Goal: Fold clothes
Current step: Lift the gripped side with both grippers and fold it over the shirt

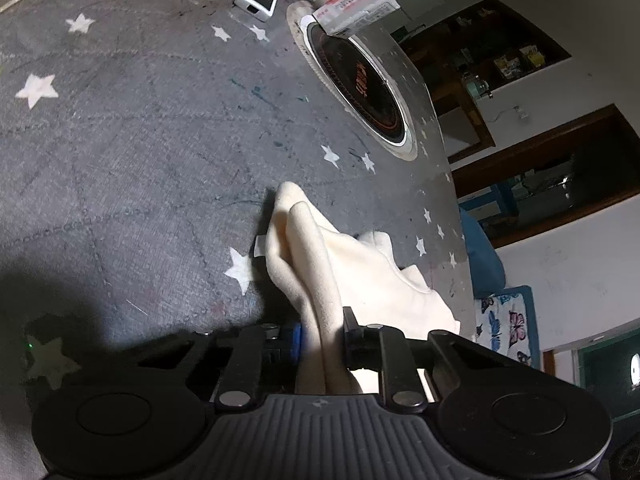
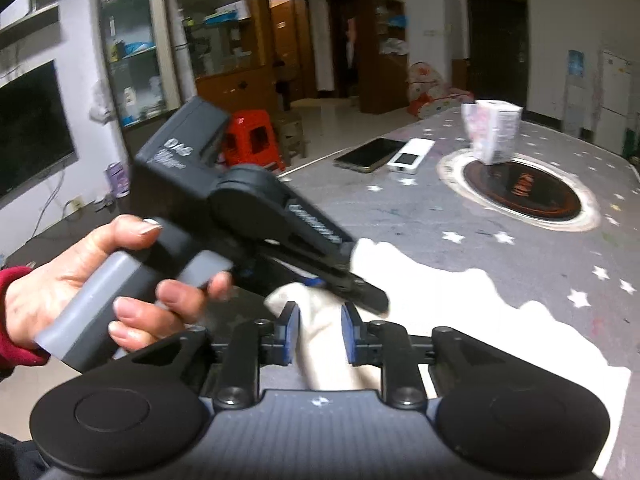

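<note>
Left wrist: my left gripper [image 1: 322,334] pinches a bunched fold of the cloth [image 1: 360,264], lifting it off the table [image 1: 140,140] for folding. Right wrist: my right gripper [image 2: 320,330] pinches the same cloth [image 2: 460,300] alongside, sharing the edge.

Left hand-held gripper [image 1: 322,340]: matte black body, two round caps on either side, a ribbed grey panel between them with a small pale logo.
Linkages: black bars pinned with silver screws; one blue finger pad [image 1: 297,338] shows.
Right hand-held gripper [image 2: 319,330]: same black build, blue pads on both fingers.
Casing: white "DH" lettering, pale grey handle.
Left hand [image 2: 92,284]: bare skin, short nails.
Sleeve [image 2: 12,280]: dark red cuff.
</note>
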{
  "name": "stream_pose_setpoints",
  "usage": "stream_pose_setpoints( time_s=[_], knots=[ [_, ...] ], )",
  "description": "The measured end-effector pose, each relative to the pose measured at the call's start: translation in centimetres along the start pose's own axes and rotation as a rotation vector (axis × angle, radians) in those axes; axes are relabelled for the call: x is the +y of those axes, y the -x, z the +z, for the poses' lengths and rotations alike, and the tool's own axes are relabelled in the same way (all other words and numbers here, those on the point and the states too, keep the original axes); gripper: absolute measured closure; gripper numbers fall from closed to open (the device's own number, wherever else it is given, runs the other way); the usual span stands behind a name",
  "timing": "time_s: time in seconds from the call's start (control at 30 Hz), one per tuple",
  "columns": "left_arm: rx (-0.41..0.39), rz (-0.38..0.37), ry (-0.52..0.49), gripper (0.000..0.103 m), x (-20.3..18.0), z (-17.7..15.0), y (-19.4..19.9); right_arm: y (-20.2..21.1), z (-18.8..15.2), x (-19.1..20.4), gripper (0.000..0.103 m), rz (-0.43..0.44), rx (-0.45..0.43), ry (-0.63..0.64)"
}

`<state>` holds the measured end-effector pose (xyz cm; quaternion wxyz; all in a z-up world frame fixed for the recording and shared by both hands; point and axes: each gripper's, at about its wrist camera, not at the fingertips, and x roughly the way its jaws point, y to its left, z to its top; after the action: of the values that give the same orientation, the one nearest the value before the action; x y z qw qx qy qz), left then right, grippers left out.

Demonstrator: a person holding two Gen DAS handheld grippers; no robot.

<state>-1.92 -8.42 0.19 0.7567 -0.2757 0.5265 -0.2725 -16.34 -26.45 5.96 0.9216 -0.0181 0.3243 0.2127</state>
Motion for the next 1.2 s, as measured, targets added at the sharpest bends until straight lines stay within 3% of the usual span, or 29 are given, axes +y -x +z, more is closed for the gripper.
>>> stream_pose_setpoints(
  time_s=[0.1, 0.33, 0.53, 0.77, 0.97, 1.03, 1.07, 1.2],
  knots=[
    [-0.008, 0.016, -0.026, 0.083, -0.4, -0.2, 0.0, 1.0, -0.6, -2.0, 0.079, -0.058, -0.004, -0.043],
    [-0.018, 0.041, -0.072, 0.083, -1.0, -0.5, 0.2, 3.2, -3.4, -8.9, 0.067, -0.290, 0.021, -0.207],
    [-0.022, 0.062, -0.107, 0.082, -1.4, -0.7, 0.1, 5.4, -6.2, -13.2, 0.056, -0.385, 0.004, -0.359],
    [-0.026, 0.076, -0.132, 0.082, -1.8, -0.8, 0.0, 5.7, -8.3, -15.5, 0.048, -0.354, -0.006, -0.494],
    [-0.030, 0.098, -0.162, 0.082, -2.3, -0.7, -0.2, 5.2, -8.6, -16.0, 0.049, -0.324, -0.053, -0.562],
    [-0.032, 0.107, -0.178, 0.082, -2.5, -0.7, -0.3, 4.9, -8.4, -15.8, 0.071, -0.302, -0.050, -0.557],
    [-0.033, 0.112, -0.190, 0.082, -2.7, -0.7, -0.3, 4.8, -8.3, -15.7, 0.075, -0.290, -0.049, -0.558],
    [-0.033, 0.133, -0.231, 0.082, -3.1, -0.8, -0.3, 4.8, -8.3, -15.9, 0.075, -0.285, -0.061, -0.583]
  ],
)
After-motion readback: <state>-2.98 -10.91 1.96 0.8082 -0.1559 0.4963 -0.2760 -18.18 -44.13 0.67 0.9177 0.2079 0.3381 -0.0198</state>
